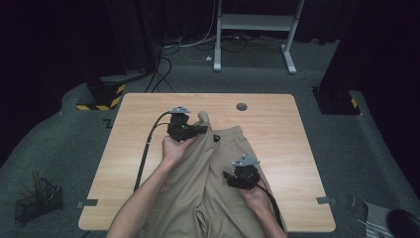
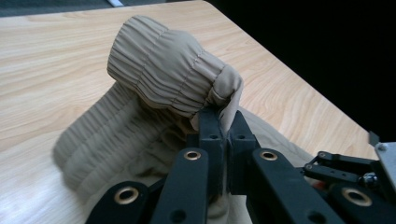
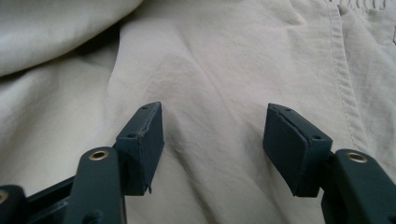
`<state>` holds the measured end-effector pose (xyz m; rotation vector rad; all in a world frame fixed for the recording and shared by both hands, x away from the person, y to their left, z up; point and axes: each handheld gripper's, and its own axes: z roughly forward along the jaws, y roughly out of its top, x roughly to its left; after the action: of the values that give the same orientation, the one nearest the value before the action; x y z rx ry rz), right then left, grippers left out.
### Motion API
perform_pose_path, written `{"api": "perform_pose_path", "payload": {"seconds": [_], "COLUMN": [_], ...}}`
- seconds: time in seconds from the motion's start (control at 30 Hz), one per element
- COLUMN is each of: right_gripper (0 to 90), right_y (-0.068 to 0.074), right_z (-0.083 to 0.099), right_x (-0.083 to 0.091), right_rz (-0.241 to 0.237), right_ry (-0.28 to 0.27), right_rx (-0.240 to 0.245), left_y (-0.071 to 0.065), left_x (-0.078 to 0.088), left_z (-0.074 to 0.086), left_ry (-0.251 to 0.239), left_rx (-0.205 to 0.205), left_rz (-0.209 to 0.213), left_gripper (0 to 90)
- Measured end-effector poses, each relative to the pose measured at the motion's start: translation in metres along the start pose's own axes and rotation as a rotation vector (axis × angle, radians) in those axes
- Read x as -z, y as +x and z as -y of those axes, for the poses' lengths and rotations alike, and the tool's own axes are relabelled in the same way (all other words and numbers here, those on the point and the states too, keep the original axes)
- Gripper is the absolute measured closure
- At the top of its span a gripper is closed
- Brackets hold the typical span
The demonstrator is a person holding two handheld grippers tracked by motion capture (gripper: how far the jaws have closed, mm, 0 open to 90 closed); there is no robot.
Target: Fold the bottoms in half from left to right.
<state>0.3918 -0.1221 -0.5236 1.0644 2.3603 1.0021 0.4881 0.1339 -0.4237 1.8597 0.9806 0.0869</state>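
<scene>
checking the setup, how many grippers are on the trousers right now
2. The left gripper is shut on the gathered waistband near the table's middle. The right gripper hangs open over the trousers nearer the person.

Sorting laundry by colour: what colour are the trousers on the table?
Plain tan trousers, clearest in the left gripper view.

high: above, forward-down on table | tongs cams: close on beige trousers, shared
</scene>
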Motion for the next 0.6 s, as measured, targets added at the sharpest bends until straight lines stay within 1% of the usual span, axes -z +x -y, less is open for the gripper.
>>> {"api": "perform_pose_path", "payload": {"seconds": [0.03,0.2,0.33,0.43,0.5,0.57,0.6], "right_gripper": [37.9,37.9,37.9,37.9,37.8,37.8,37.7], "right_y": [0.0,0.0,0.0,0.0,0.0,0.0,0.0], "right_z": [0.0,0.0,0.0,0.0,0.0,0.0,0.0], "right_x": [0.0,0.0,0.0,0.0,0.0,0.0,0.0], "right_rz": [0.0,0.0,0.0,0.0,0.001,0.002,0.001], "right_ry": [0.0,0.0,0.001,0.001,0.0,0.0,0.001], "right_rx": [-0.002,-0.001,-0.001,-0.001,-0.001,0.0,0.0], "left_y": [-0.003,-0.008,-0.011,-0.015,-0.017,-0.018,-0.018], "left_x": [-0.005,-0.011,-0.017,-0.023,-0.025,-0.031,-0.034], "left_z": [-0.001,-0.003,-0.005,-0.006,-0.006,-0.006,-0.006], "left_ry": [0.001,0.007,0.012,0.014,0.013,0.017,0.018], "left_rx": [-0.008,-0.02,-0.012,-0.03,-0.029,-0.023,-0.027], "left_rz": [0.01,0.028,0.05,0.062,0.064,0.068,0.068], "left_gripper": [87.7,87.8,87.7,87.7,87.6,87.6,87.5]}}
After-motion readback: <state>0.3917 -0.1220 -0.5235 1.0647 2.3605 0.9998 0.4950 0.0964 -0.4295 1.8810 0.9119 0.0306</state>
